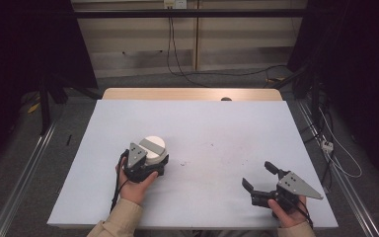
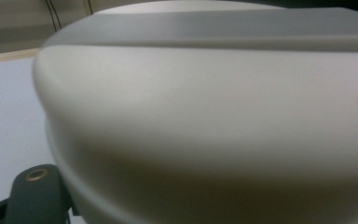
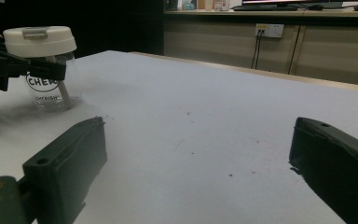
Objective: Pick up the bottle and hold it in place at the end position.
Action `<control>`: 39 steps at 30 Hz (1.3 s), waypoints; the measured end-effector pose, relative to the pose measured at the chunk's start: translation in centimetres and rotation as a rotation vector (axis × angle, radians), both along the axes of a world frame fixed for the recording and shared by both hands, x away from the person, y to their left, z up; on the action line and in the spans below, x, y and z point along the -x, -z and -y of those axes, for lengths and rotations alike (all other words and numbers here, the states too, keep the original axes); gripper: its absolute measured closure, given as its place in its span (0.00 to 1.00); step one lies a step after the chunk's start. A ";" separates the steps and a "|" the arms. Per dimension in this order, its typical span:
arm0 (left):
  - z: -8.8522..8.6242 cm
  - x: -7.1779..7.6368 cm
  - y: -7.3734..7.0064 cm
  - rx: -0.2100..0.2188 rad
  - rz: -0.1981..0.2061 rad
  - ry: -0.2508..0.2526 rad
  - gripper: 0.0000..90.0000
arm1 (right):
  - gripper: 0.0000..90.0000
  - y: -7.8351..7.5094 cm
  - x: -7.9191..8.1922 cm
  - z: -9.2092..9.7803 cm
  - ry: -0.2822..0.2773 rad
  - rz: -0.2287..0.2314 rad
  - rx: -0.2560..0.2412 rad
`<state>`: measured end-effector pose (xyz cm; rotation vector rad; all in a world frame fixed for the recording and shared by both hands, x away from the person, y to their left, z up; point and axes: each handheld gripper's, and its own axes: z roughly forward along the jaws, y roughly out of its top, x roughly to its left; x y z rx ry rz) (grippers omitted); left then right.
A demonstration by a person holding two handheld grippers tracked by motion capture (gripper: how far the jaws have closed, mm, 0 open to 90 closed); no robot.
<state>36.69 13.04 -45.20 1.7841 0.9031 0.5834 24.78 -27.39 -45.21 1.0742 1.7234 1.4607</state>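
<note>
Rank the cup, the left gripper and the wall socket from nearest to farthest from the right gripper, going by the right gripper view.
From the right gripper:
1. Left gripper, at the left, its jaws around the cup.
2. Cup, at the left on the table; too close to the left gripper to rank surely.
3. Wall socket, on the far wall beyond the table.

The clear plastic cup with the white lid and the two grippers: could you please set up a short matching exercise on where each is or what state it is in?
Column one:
1. clear plastic cup with the white lid
2. left gripper
3. right gripper
4. pale blue-grey table cover

Column two:
A. jaws wide apart, holding nothing
B. closed around the cup just under its lid
C. standing upright on the left half of the table
D. spread flat, with faint marks near its middle

Pairs: 1-C, 2-B, 3-A, 4-D
</note>
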 end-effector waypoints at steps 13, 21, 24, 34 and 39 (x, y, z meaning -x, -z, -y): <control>1.3 -1.0 -1.0 0.024 0.035 0.101 0.20 | 0.04 0.0 -0.2 0.0 -0.003 0.002 0.003; 2.9 -2.0 -1.3 0.020 0.045 0.166 0.20 | 0.04 0.0 -0.2 0.1 -0.002 0.004 0.006; 3.2 -2.4 -1.4 0.023 0.041 0.178 0.20 | 0.04 0.0 -0.3 0.1 -0.002 0.003 0.006; 4.3 -3.6 -1.5 0.025 0.031 0.203 0.20 | 0.04 0.0 -0.4 0.0 -0.005 0.002 0.004; 4.8 -4.0 -1.6 0.023 0.029 0.210 0.20 | 0.04 0.0 -0.4 0.0 -0.002 0.002 0.003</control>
